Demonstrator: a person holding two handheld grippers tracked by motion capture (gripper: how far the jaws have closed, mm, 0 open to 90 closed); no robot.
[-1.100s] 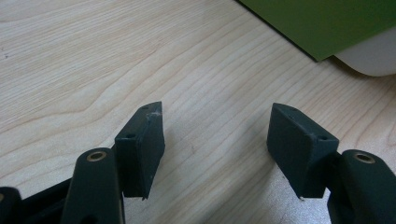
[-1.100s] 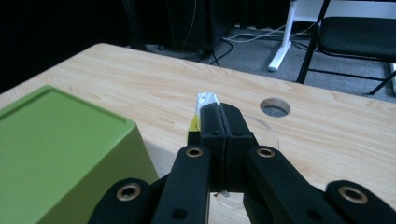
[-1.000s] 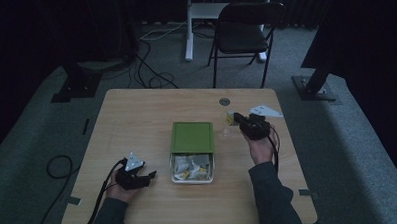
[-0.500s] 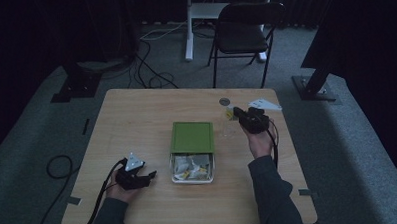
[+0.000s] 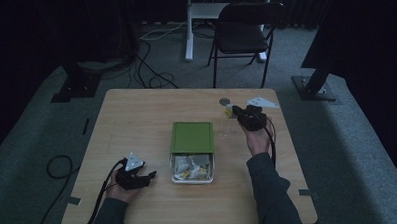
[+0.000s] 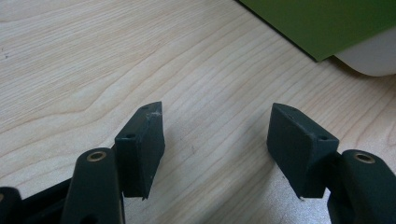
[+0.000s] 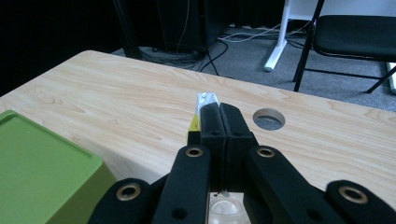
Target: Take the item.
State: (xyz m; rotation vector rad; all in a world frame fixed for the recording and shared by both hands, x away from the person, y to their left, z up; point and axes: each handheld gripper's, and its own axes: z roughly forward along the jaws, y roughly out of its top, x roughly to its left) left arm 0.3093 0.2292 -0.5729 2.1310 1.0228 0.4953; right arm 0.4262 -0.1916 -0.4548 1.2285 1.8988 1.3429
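My right gripper (image 5: 235,112) (image 7: 219,106) hovers over the table's far right part, shut on a small yellow and white packet (image 5: 228,111) (image 7: 204,100) that sticks out past its tips. A clear cup (image 7: 223,211) shows under the jaws. At the table's middle stands a white tray (image 5: 212,167) with several packets, half covered by a green lid (image 5: 192,137) (image 7: 37,158) (image 6: 327,23). My left gripper (image 5: 151,176) (image 6: 217,116) rests on the table at the front left, open, with bare wood between its jaws.
A round hole (image 5: 224,101) (image 7: 268,119) pierces the wooden table (image 5: 136,119) just beyond the right gripper. Behind the table stand a black chair (image 5: 244,35) and a white post, and cables lie on the floor.
The right gripper has shifted slightly toward the table's far edge with the packet in it. The left gripper has stayed put.
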